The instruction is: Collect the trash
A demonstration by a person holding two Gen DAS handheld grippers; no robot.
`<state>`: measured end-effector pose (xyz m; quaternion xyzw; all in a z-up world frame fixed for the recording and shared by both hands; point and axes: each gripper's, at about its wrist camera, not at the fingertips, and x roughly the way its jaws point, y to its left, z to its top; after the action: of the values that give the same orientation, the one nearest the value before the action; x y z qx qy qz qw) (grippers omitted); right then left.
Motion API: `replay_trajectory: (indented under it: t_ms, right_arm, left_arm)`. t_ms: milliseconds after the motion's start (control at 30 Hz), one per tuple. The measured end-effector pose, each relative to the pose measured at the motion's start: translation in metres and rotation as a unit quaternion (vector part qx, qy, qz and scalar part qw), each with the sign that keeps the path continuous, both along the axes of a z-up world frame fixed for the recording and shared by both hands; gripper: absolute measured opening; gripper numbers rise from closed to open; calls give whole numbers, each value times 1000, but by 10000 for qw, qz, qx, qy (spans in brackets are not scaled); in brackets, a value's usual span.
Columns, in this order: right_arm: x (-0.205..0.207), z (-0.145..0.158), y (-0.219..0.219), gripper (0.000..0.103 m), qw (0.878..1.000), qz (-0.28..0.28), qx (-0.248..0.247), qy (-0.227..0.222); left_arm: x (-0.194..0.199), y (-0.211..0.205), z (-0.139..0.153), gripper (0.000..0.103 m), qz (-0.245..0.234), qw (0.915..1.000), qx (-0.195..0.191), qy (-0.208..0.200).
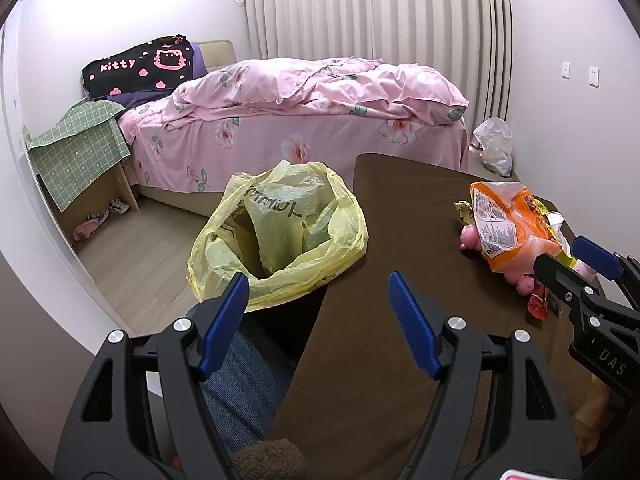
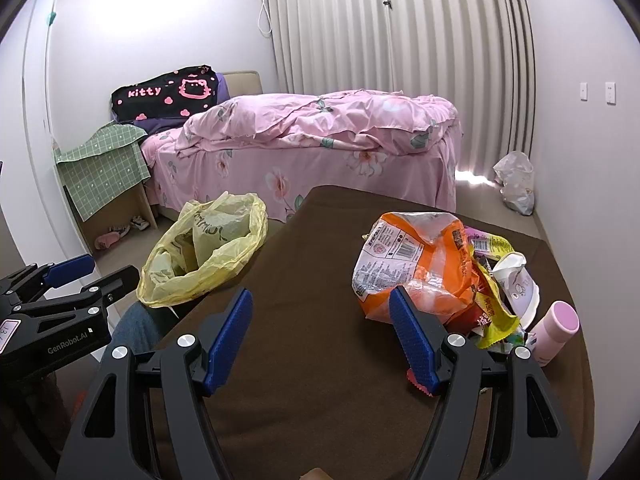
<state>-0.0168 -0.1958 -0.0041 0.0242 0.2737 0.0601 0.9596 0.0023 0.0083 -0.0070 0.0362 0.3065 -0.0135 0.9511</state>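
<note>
A yellow plastic bag (image 1: 280,236) stands open beside the left edge of a brown-covered table (image 1: 400,248); it also shows in the right wrist view (image 2: 208,252). A trash pile lies on the table's right part: an orange snack bag (image 2: 416,268), yellow wrappers (image 2: 496,320), a crushed white cup (image 2: 516,280) and a pink bottle (image 2: 556,328). The orange bag also shows in the left wrist view (image 1: 508,224). My left gripper (image 1: 320,296) is open and empty, just short of the yellow bag. My right gripper (image 2: 320,312) is open and empty, its right finger beside the orange bag.
A bed with a pink floral quilt (image 1: 312,92) stands behind the table. A small stand under a green cloth (image 1: 80,148) is at the left, with shoes (image 1: 92,224) on the floor. A white plastic bag (image 1: 494,144) sits by the curtain.
</note>
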Motion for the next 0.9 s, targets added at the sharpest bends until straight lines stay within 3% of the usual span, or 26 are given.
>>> replay_trajectory:
  t_ms: [900]
  right_arm:
    - [4, -6, 6, 67, 9999, 130, -57, 88]
  left_arm:
    - [0, 9, -2, 69, 148, 9998, -91, 32]
